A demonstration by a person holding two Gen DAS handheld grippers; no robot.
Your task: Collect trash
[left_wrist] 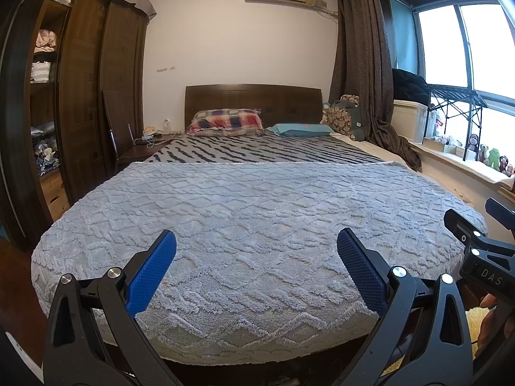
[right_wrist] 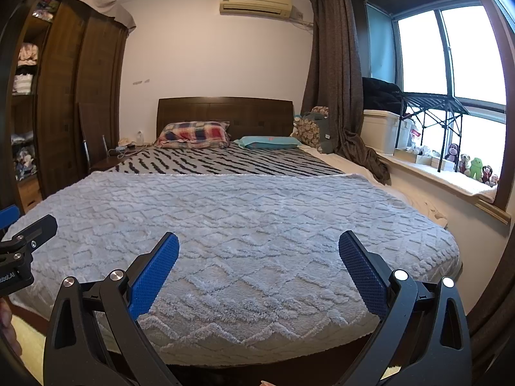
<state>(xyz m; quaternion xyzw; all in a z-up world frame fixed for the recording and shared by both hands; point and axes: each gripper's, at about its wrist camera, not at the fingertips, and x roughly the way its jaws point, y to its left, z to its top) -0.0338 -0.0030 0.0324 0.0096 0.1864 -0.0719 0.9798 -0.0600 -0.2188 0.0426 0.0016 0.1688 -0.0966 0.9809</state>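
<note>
Left wrist view: The left tongs are at the bottom of the frame, and their two blue pads are wide apart with nothing between them. Behind them is a bed with a fluffy gray blanket on the near part. Farther back is a sheet with black stripes. A checked pillow and a small teal pillow lie by the brown headboard in the middle of the frame. A tall brown wardrobe is on the left. A dark curtain and a bright window are on the right. The right tongs' black arm pokes in at the lower right edge. No trash can be seen in this view.

Right wrist view: The right tongs are at the bottom, and their blue pads are wide apart too, holding nothing. The same gray blanket fills the middle. An air conditioner hangs on the wall at the top. Little toy animals stand on the window ledge at the right. No trash can be seen here either.
</note>
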